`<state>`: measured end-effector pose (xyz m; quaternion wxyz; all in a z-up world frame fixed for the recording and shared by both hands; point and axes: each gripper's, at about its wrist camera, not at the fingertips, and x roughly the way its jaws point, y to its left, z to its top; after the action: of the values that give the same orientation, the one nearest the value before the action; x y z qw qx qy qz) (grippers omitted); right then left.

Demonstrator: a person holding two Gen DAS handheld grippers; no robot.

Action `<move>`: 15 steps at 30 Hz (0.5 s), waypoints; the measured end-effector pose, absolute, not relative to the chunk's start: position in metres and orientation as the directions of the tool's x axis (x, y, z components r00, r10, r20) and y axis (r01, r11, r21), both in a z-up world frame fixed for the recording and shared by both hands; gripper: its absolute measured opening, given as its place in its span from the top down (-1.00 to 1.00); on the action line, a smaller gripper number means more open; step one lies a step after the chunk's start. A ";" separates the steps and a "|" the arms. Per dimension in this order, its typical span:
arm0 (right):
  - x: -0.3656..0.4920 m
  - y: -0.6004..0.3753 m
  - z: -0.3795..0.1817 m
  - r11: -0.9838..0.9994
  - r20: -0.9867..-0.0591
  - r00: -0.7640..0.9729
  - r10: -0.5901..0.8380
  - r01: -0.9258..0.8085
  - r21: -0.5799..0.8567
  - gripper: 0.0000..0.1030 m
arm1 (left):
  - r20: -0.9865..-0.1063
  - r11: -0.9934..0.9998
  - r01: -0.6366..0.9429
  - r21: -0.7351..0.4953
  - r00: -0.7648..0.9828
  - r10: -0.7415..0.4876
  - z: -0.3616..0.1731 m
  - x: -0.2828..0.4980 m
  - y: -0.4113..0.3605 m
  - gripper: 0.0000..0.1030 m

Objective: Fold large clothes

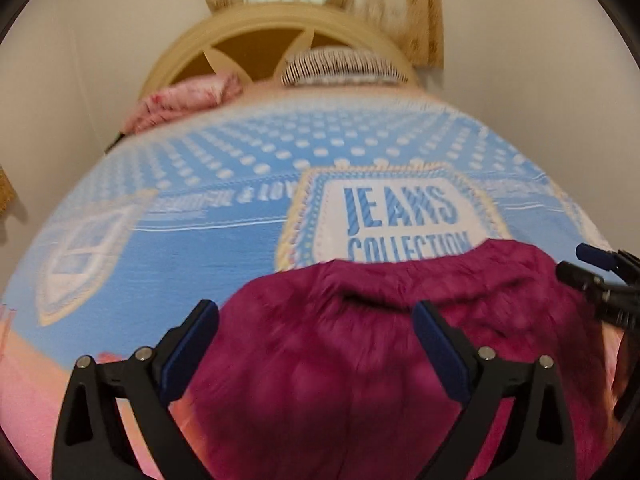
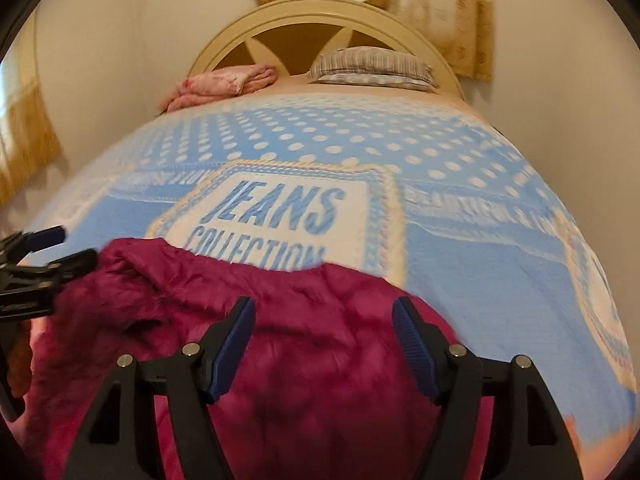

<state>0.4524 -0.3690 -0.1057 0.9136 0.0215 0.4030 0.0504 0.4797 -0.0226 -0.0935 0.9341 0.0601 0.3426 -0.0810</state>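
A fluffy magenta garment (image 1: 340, 380) lies bunched at the near end of the bed, its far edge over the "JEANS COLLECTION" print. My left gripper (image 1: 316, 308) hovers over it with its blue pads wide apart and nothing pressed between them. My right gripper (image 2: 324, 304) stands open the same way above the garment (image 2: 320, 360), towards its right side. Each gripper shows at the edge of the other's view: the right one (image 1: 580, 264) at the garment's right edge, the left one (image 2: 68, 248) at its left corner. The garment's near part is hidden under the grippers.
The bed carries a blue blanket (image 2: 460, 248) with white dots, over a pink sheet (image 1: 28, 392). At the head are a striped pillow (image 2: 372, 66), a folded pink cloth (image 2: 224, 82) and a cream arched headboard (image 2: 320, 8). Walls close in on both sides; curtains hang behind.
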 end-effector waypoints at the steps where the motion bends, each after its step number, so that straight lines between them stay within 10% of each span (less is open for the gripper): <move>1: 0.437 -0.372 -0.101 0.992 -0.733 0.670 0.122 -0.073 0.099 -0.38 | -0.634 0.977 0.209 0.050 0.762 -0.130 -0.088 0.459 -0.014 -0.94; 15: 0.185 -0.394 -0.127 0.975 -0.790 0.590 0.168 0.018 0.221 -0.39 | -0.631 0.974 0.214 0.072 0.767 -0.122 -0.137 0.224 0.092 -1.00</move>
<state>0.1851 -0.3944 -0.1269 0.8856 0.1031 0.4508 0.0422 0.2240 0.0925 -0.1367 0.9372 0.0696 0.3298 -0.0895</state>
